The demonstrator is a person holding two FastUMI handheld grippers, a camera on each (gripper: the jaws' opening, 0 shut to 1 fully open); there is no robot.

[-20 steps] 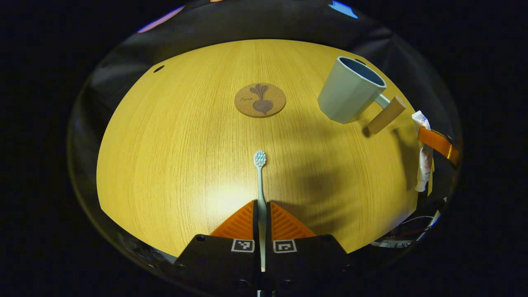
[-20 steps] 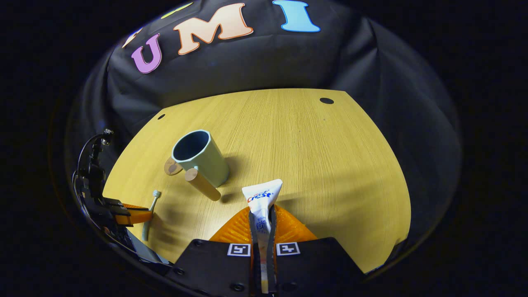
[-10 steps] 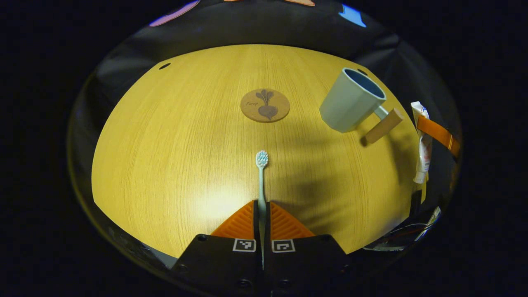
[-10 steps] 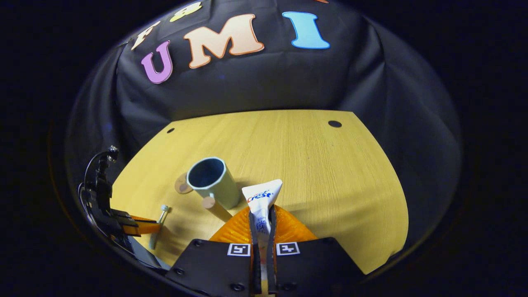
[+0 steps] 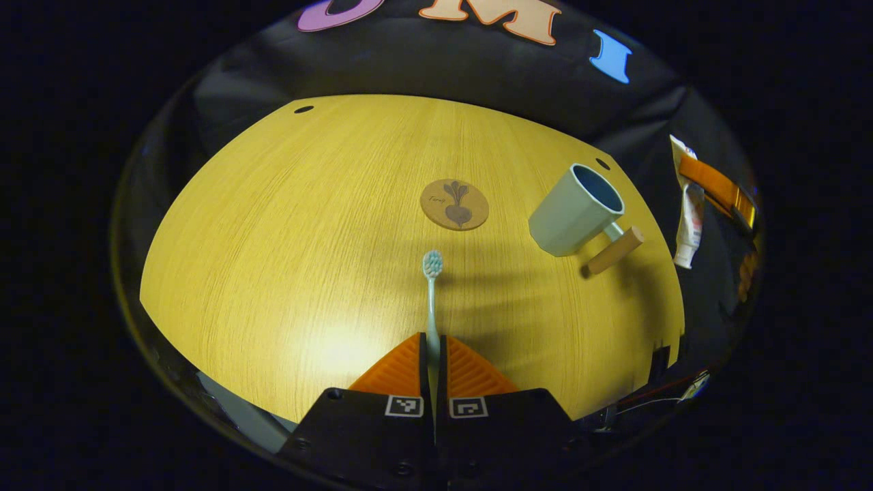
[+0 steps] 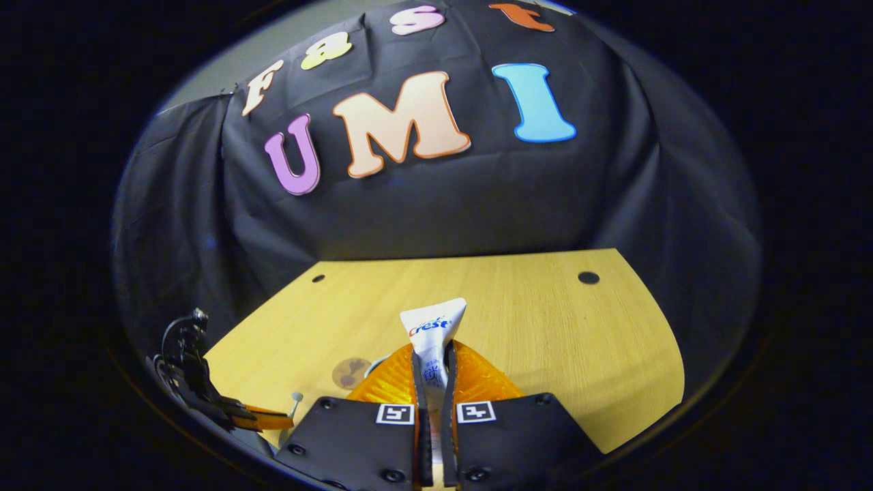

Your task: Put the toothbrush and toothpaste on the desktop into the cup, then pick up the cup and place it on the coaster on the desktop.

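Wooden bench (image 5: 273,239) carries the empty cup (image 5: 576,211) beside the coaster (image 5: 454,204), while the left claw (image 5: 434,354) grips the toothbrush (image 5: 431,286) and the right claw (image 6: 432,372) grips the toothpaste (image 6: 431,327), so both insertions and the cup's placing remain.

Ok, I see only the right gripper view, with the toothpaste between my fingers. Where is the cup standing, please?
Observer: In the left gripper view the cup stands upright on the table, to the right of the coaster and apart from it.
Operator: Is something inside the cup?
Observer: The part of its inside that shows looks empty. The toothbrush is clamped in the left gripper, head pointing forward.
Operator: And is the coaster free?
Observer: Yes, nothing lies on it.
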